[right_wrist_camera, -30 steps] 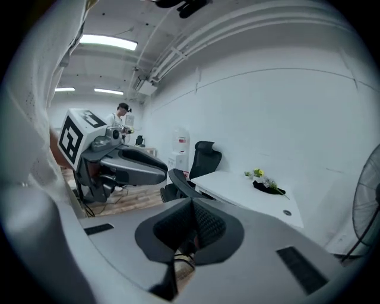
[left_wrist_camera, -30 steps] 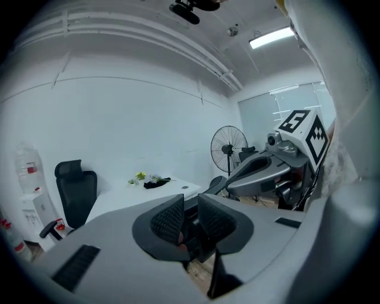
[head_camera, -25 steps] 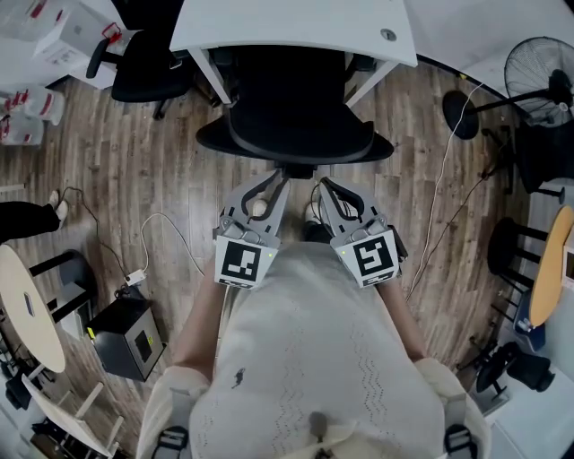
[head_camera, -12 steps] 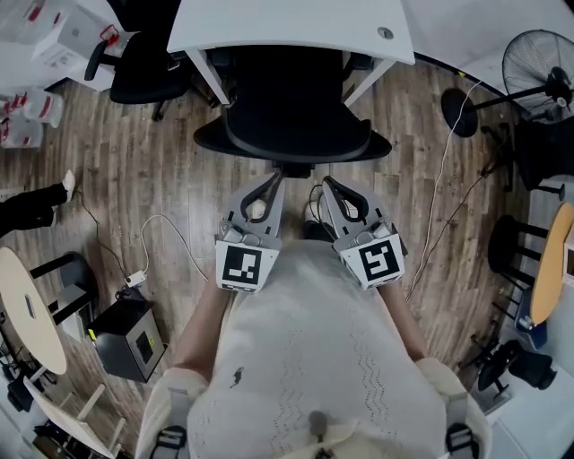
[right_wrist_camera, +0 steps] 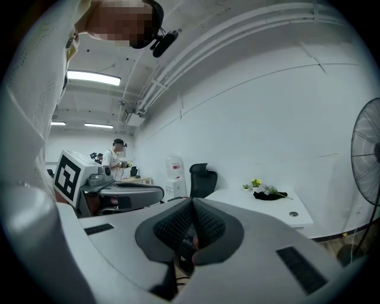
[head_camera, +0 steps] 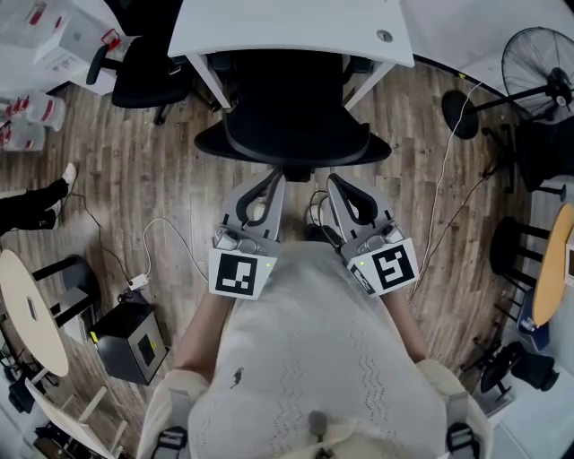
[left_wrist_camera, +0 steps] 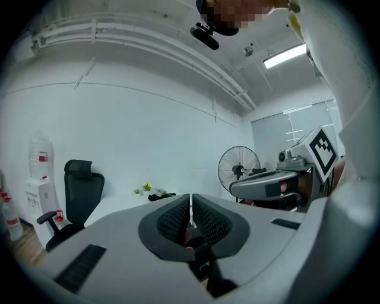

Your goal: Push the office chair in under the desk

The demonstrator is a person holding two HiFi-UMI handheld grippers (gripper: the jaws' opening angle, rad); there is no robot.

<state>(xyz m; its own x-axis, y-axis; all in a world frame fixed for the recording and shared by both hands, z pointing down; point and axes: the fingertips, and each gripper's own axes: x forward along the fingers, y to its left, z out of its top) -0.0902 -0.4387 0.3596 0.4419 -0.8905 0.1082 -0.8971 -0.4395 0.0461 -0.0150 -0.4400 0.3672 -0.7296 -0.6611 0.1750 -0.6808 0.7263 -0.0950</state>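
Head view from above: a black mesh-backed office chair [head_camera: 294, 121] stands with its seat beneath the white rectangular desk [head_camera: 287, 25]; only the curved backrest and its rear rim project past the desk's near edge, over the wood-plank floor [head_camera: 152, 170]. The left gripper [head_camera: 276, 179] and the right gripper [head_camera: 330, 181] sit side by side just behind the backrest rim, both pointing toward the desk. The left jaws have just been closing and now stand all but together, a thin slit between the pads and nothing in it. The right jaws are pressed fully together, likewise empty. Neither gripper view shows the chair against the jaws; each looks out over the desktop to the far wall, so contact with the rim cannot be confirmed.

Judged stage: the push appears essentially complete, the chair being as far in as the backrest allows. Any remaining move would be a finishing nudge. This calls for both closed tips set on the rear rim at matching points either side of centre, then pressed level and evenly, so that the seat does not swivel
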